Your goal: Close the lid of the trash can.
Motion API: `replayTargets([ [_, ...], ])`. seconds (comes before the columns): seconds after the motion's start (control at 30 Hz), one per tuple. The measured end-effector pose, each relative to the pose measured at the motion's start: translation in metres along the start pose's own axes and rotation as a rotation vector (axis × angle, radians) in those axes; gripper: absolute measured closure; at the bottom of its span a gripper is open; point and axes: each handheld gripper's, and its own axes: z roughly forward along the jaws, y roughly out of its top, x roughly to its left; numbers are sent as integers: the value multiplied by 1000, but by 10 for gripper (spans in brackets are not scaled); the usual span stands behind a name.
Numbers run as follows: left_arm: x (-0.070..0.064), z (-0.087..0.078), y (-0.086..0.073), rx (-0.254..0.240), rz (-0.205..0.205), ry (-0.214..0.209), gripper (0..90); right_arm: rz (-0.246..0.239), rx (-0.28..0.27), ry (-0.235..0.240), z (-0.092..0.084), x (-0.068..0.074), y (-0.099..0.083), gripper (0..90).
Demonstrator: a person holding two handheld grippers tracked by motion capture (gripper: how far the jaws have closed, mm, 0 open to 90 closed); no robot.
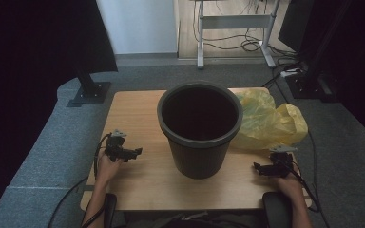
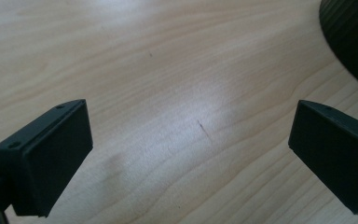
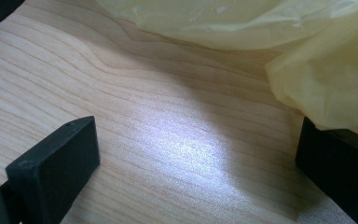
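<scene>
Both grippers rested on the wooden table (image 1: 138,111) with jaws spread wide, empty: left gripper (image 1: 135,152) at eight o'clock of the dark plastic bin (image 1: 199,128), right gripper (image 1: 258,167) at four o'clock. Between them stood the bin. A crumpled yellow plastic bag (image 1: 266,121) lay just beyond the right gripper, at the bin's three o'clock.
</scene>
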Motion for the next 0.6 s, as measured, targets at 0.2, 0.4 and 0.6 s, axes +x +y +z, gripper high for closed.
replayTargets([
  [0.2,-8,11,-7,50,54,44,0,0,0,0,0,0,0,0],
  [0.4,-8,22,-16,73,52,32,0,0,0,0,0,0,0,0],
  [0.6,-7,23,-18,40,48,33,0,0,0,0,0,0,0,0],
])
